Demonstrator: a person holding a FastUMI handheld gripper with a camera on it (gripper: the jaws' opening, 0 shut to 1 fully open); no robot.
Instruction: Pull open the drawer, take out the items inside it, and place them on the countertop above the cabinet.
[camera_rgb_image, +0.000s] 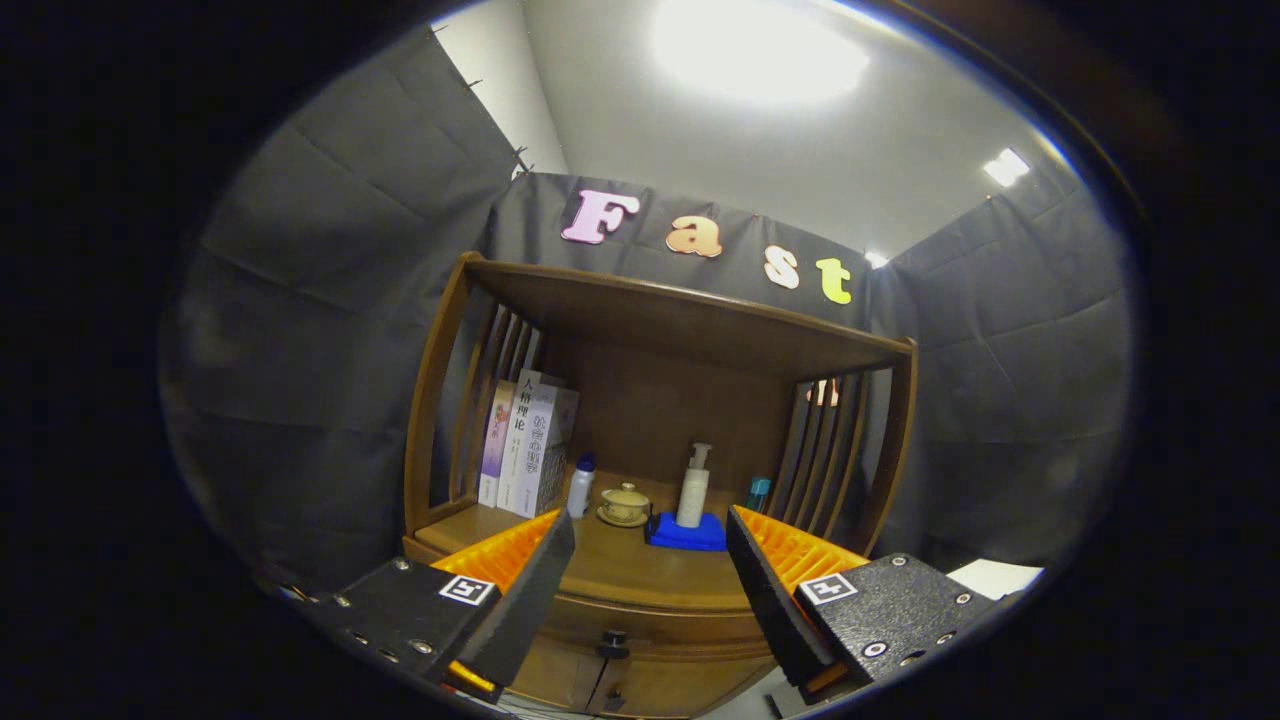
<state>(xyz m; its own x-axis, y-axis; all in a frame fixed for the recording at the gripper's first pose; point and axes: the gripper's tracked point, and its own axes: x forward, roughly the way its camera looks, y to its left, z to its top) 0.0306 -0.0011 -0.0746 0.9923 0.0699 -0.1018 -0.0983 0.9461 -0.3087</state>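
**Gripper wide open before the closed drawer**

The gripper (650, 590) stands wide open, holding nothing, in front of the wooden cabinet (660, 420). The drawer (650, 625) sits shut just under the countertop (620, 570), its dark knob (613, 643) below and between the fingers. On the countertop, beyond the fingers, stand books (528, 445), a small white bottle (580, 486), a lidded cup on a saucer (625, 504), a pump bottle (693, 487) on a blue pad (688, 534), and a small teal bottle (758, 492).

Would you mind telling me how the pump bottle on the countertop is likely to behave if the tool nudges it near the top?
The pump bottle is tall and narrow, so a high push would probably tip it. It stands on a blue pad, likely a soft, less steady footing. Its smooth body may be slippery. The tool is open, well short of it.
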